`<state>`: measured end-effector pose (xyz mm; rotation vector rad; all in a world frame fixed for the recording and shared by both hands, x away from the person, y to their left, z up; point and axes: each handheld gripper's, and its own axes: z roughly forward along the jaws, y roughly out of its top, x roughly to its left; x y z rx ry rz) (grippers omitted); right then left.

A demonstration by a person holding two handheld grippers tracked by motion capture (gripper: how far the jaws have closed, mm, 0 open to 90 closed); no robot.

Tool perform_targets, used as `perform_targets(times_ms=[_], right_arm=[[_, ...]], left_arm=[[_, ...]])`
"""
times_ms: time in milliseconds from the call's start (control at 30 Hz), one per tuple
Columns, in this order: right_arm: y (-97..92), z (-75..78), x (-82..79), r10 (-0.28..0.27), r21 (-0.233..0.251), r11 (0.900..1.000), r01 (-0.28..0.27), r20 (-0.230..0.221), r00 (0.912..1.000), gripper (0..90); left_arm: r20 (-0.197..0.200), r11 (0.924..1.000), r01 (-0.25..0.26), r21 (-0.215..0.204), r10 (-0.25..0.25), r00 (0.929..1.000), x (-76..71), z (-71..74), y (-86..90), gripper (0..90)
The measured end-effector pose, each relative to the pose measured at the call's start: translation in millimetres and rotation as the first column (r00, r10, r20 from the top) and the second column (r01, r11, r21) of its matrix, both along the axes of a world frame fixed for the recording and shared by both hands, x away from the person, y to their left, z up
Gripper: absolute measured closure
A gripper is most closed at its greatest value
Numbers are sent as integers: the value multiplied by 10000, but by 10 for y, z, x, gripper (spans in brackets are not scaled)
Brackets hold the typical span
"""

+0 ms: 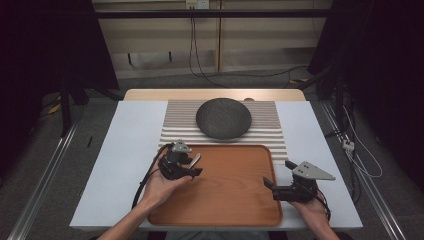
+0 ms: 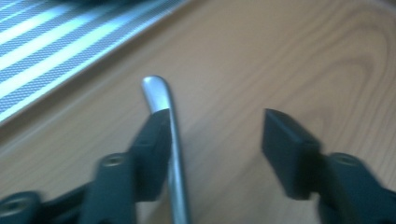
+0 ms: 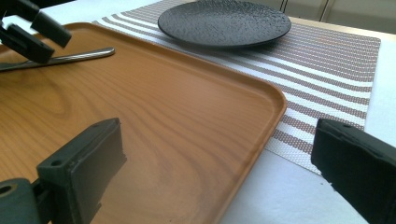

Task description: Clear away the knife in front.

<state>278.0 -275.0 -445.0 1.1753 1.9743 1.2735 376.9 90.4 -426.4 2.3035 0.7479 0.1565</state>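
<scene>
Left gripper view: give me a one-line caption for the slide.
Left gripper with jaws apart over the wooden tray, a metal utensil handle lying against one jaw.

The desk (image 1: 125, 150) has a pale grey-white top, and a strip of light wood (image 1: 215, 94) shows along its far edge. Beyond that edge the grey floor (image 1: 165, 80) runs to a beige panelled wall (image 1: 160, 37), where black cables (image 1: 195, 50) hang from a wall socket (image 1: 196, 4) and trail across the floor. Dark curtains (image 1: 45, 45) stand on both sides of the desk. Metal rails (image 1: 45, 175) flank it, and a white power strip (image 1: 348, 145) lies to its right.
</scene>
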Motion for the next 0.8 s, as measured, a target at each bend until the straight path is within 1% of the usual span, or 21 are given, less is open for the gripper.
perform_targets(times_ms=[33,67,100,133,200,233,267,300,367,433,500,600,667,700,800], right_arm=[[0,1,3,10,-1,10000,-10,-8,10000,24],[2,1,6,14,-6,10000,-14,-6,10000,24],[8,4,9,14,-36,10000,-14,1,10000,23],[14,6,10,49,-55,10000,-49,27,10000,24],[28,9,2,78,-71,9999,-78,24,10000,24],[35,11,-3,106,-65,9999,-106,45,9999,23],[39,11,-4,123,-83,9999,-123,53,9999,23],[41,12,-3,115,-74,9999,-115,44,9999,24],[43,10,7,94,-67,9999,-94,14,10000,23],[48,7,16,85,-80,9999,-85,0,10000,24],[52,5,17,108,-77,9999,-108,-6,9999,24],[50,9,12,114,-89,9999,-113,35,9999,24],[45,10,10,100,-84,9999,-100,45,9999,23],[44,10,11,92,-78,9999,-91,42,9999,24],[52,8,16,105,-89,9999,-104,33,9999,23]], left_arm=[[-42,10000,33,90,-33,10000,-9,-13,-13,591],[-63,9998,-7,198,9,10000,-21,-33,-23,640],[-157,9996,68,258,-64,9999,-22,-51,-27,684],[-184,9996,66,257,-61,9998,-25,-69,-25,755],[-204,9989,-58,458,67,9998,-17,-94,-14,821],[-218,9988,-102,469,113,9997,-10,-105,-4,870],[-311,9990,-126,428,140,9994,-2,-118,6,888],[-378,9993,-93,360,107,9992,4,-121,13,900],[-236,9987,-94,510,107,9997,0,-115,11,900],[-230,9985,-64,552,76,9997,5,-115,17,900],[-211,9980,-158,613,171,9996,12,-113,25,900],[-95,9962,-270,830,278,9996,28,-103,66,900],[-166,9968,-299,738,312,9994,33,-109,88,900],[-94,9962,-304,821,313,9995,34,-105,97,900],[-185,9948,-375,945,394,9991,34,-93,100,900]])
